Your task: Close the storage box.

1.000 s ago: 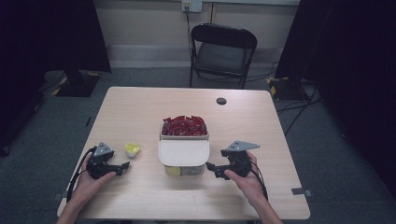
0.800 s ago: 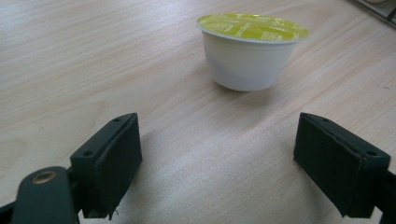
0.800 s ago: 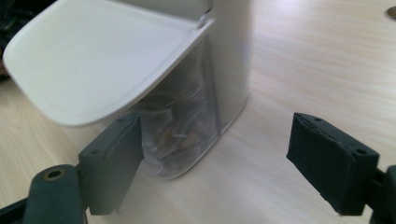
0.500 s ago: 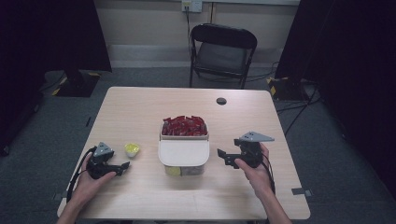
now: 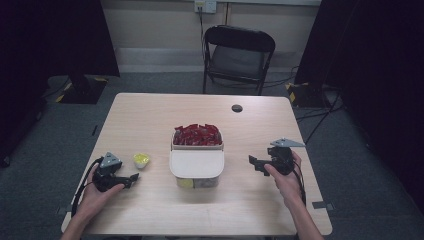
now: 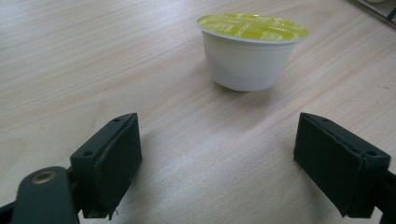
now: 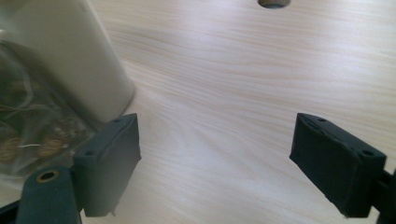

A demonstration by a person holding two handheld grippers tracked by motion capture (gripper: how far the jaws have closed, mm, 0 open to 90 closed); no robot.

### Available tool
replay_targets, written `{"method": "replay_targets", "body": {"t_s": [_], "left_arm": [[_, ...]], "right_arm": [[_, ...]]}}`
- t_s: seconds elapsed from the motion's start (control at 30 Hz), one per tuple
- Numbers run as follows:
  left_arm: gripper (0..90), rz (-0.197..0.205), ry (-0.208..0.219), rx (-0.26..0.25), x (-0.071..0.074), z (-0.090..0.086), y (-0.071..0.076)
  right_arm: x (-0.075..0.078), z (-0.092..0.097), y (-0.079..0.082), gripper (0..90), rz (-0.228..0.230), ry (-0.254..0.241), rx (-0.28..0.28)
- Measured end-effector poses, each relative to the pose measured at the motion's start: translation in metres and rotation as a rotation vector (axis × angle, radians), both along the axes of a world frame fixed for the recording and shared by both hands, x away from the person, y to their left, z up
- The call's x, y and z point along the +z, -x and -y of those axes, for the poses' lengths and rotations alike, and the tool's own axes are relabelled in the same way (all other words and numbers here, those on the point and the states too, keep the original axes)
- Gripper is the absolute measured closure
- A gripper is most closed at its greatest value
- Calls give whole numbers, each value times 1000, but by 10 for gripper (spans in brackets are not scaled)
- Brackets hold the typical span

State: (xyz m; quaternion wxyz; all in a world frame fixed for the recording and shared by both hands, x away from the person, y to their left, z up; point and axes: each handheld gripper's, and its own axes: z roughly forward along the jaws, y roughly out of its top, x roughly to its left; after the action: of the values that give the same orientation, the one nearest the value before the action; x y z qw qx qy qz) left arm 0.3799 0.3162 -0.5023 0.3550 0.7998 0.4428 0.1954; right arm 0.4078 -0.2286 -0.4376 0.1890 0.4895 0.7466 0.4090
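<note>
Capsule (image 6: 252, 50) sits upright just ahead of the wide-open, empty left gripper (image 6: 219, 161), nearer it than the right gripper (image 5: 256, 164), whose empty jaws have just been opening.

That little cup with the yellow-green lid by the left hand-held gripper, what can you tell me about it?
The small cup is a white, plastic-looking pod with rounded walls that narrow toward the base, sealed by a flat yellow-green foil lid with faint pale print. It stands upright on the wooden table, alone, left of the lidded container. The left hand-held gripper points at it with its jaws open, short of it; nothing touches the cup but the table.
</note>
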Motion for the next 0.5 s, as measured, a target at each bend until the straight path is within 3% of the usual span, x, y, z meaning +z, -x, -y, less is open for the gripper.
{"method": "replay_targets", "body": {"t_s": [0.3,0.5], "left_arm": [[145,0,-3,-2,0,0,0],[145,0,-1,-1,0,0,0]], "right_arm": [[-14,10,-14,148,-45,50,-69],[-31,15,-24,148,-131,109,-111]]}}
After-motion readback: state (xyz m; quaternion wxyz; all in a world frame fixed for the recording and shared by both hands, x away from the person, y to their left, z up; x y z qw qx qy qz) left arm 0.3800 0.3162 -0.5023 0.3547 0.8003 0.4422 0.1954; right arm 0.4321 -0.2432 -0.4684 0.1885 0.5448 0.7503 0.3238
